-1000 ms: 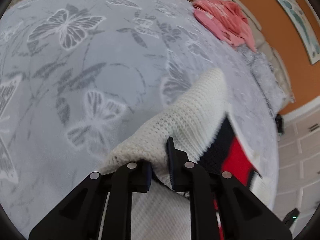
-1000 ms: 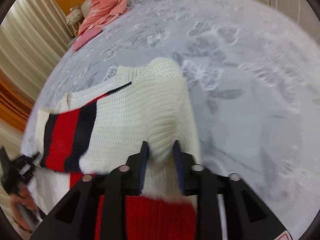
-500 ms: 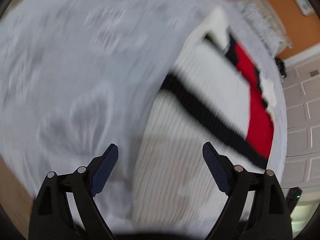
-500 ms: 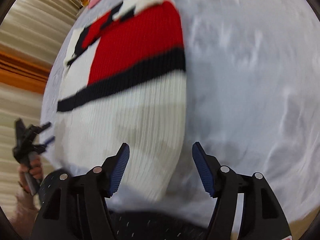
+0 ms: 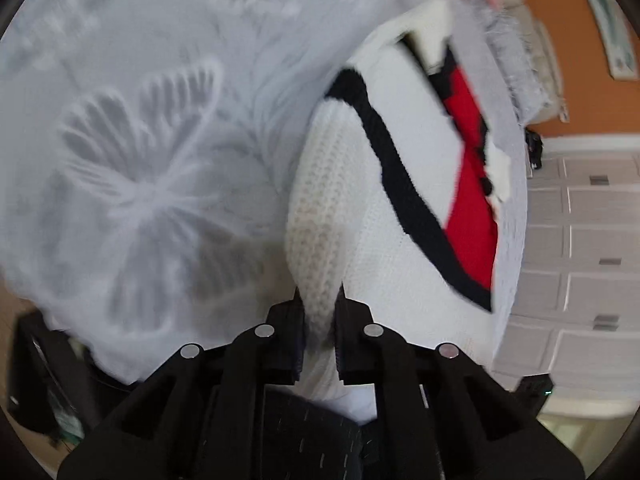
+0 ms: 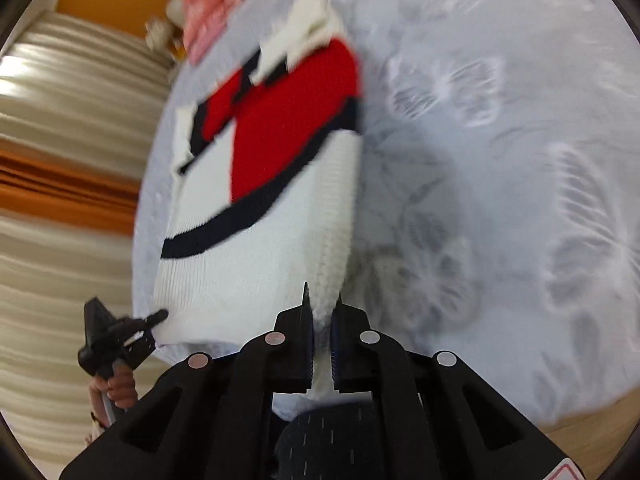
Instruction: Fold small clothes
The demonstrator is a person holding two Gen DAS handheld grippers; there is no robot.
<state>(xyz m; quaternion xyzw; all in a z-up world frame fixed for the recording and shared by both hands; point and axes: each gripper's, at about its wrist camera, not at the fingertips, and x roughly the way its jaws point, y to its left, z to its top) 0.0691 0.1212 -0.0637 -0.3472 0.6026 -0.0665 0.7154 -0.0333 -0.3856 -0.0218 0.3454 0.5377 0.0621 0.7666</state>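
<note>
Sweater (image 5: 352, 184), white with red and black parts, lies on the grey butterfly blanket (image 5: 132, 152). Left gripper (image 5: 319, 300) is clenched on its near white hem, and right gripper (image 6: 321, 308) pinches the other near corner.

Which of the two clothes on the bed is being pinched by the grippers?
The white knitted sweater with red and black stripes. The left gripper and right gripper pinch its near corners. The pink garment lies untouched at the far end.
</note>
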